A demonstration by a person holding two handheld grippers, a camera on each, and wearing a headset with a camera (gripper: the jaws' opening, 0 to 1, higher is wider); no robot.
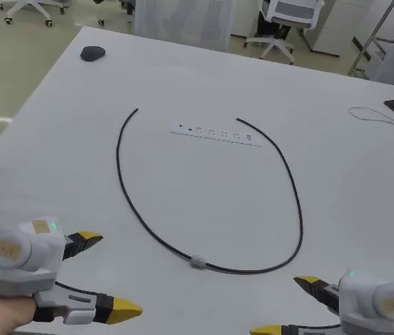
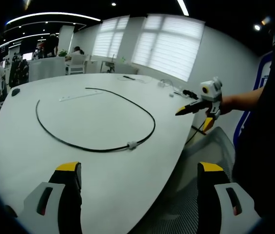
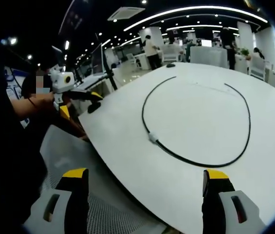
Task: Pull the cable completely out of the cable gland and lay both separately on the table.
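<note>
My left gripper [image 1: 118,273] and right gripper [image 1: 280,306], partly cut off at the bottom edge, gape wide open and empty. The cable [image 1: 118,167] loops mid-frame through a tiny, blurry gland [image 1: 198,262].

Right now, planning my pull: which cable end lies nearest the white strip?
The right-hand end, beside the white strip; the left-hand end lies apart.

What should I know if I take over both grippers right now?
Left gripper: open, empty, by the near table edge.
Right gripper: open, empty, also by the near edge.
Cable: lies in a loop on the table, with its free ends on the far side.
Cable gland: on the cable at the near part of the loop, between the grippers.
Done: nothing yet.
Left: grip gland and cable, pull the cable fully out, lay both apart.
</note>
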